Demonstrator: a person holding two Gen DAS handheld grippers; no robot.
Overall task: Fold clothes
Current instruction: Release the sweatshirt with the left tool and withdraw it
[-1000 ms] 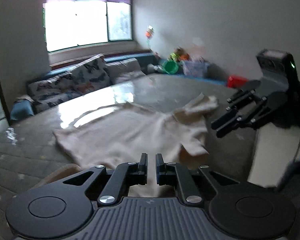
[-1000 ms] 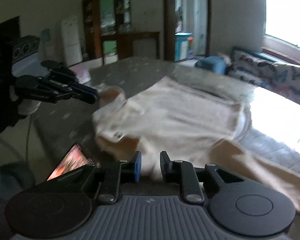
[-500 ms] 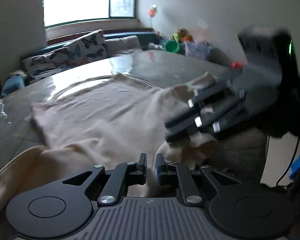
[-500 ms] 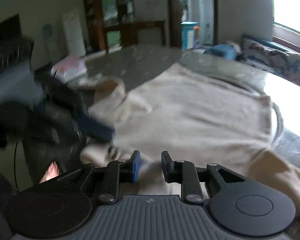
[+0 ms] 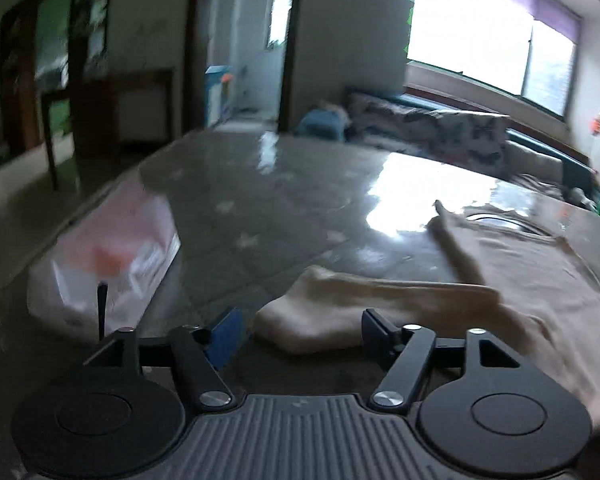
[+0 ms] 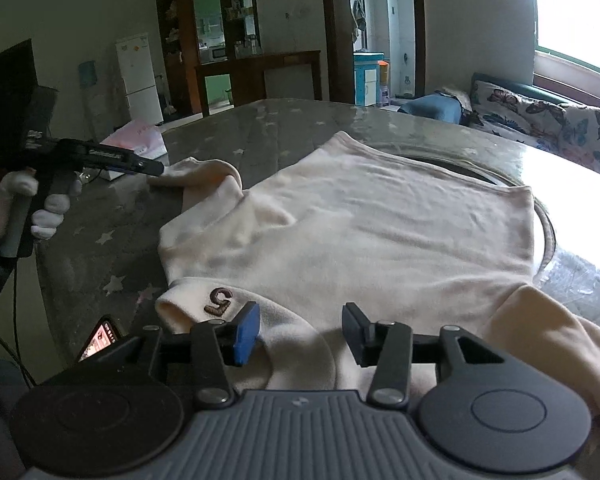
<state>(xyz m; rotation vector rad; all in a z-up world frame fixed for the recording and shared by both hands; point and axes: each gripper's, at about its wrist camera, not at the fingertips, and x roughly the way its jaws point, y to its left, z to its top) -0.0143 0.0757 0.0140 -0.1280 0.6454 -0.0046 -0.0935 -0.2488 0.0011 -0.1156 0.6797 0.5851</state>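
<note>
A cream sweater (image 6: 380, 216) lies spread on the grey star-patterned table (image 6: 268, 128). One sleeve, marked with a brown "5" (image 6: 219, 302), is folded across its near edge. My right gripper (image 6: 300, 334) hovers over that sleeve; its jaws are opening and the pads do not press the cloth. The other sleeve (image 5: 340, 312) stretches out to the left. My left gripper (image 5: 300, 332) is at that sleeve's cuff, jaws opening wide, with the cuff just ahead between the fingers and free of them. In the right wrist view a white-gloved hand (image 6: 40, 204) holds the left gripper (image 6: 156, 169).
A white and pink plastic package (image 5: 112, 256) lies on the table left of the cuff. A lit phone (image 6: 100, 338) sits at the table's near left edge. Butterfly-print cushions (image 6: 560, 128) line the far side under the window.
Both grippers have gone from nearly shut to open. The left gripper has swung away from the sweater's middle to the outstretched sleeve cuff. The right gripper has sunk slightly over the folded sleeve.
</note>
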